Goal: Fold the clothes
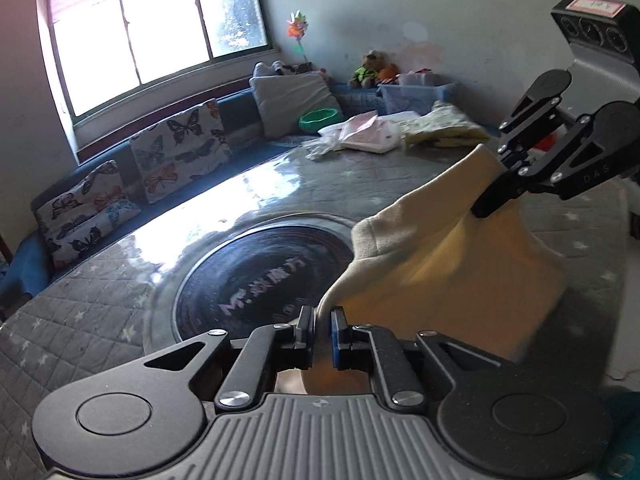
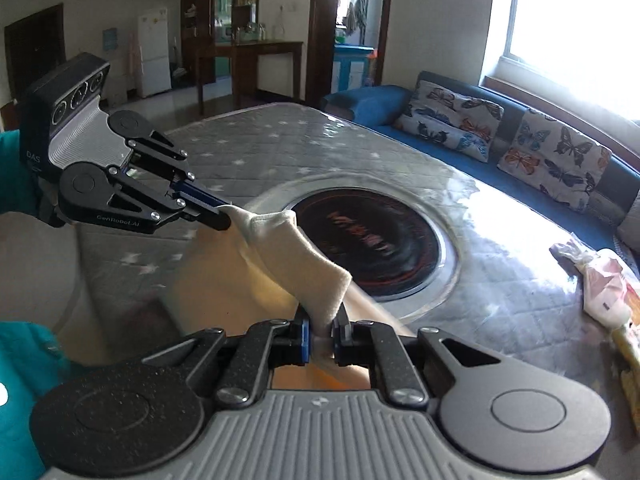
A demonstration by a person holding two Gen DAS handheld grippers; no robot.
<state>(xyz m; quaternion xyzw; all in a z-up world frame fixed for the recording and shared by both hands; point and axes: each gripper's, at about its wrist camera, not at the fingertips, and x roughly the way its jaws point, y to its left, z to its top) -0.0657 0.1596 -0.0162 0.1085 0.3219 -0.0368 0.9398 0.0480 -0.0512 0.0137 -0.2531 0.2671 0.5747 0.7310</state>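
Observation:
A cream garment (image 1: 440, 264) hangs stretched between both grippers above the table. In the left wrist view my left gripper (image 1: 322, 320) is shut on one edge of it at the bottom of the frame. My right gripper (image 1: 486, 204) pinches the far upper corner at the right. In the right wrist view the right gripper (image 2: 323, 326) is shut on the cream garment (image 2: 296, 256). Further left, the left gripper (image 2: 222, 216) clamps the other corner. The lower part of the cloth droops below the grippers and is blurred.
The table has a grey quilted cover (image 1: 100, 312) and a round black hotplate (image 1: 260, 276) in its middle. Pink-white clothes (image 1: 368, 132) and a yellow garment (image 1: 444, 128) lie at its far end. A blue sofa with butterfly cushions (image 2: 552, 156) runs along one side.

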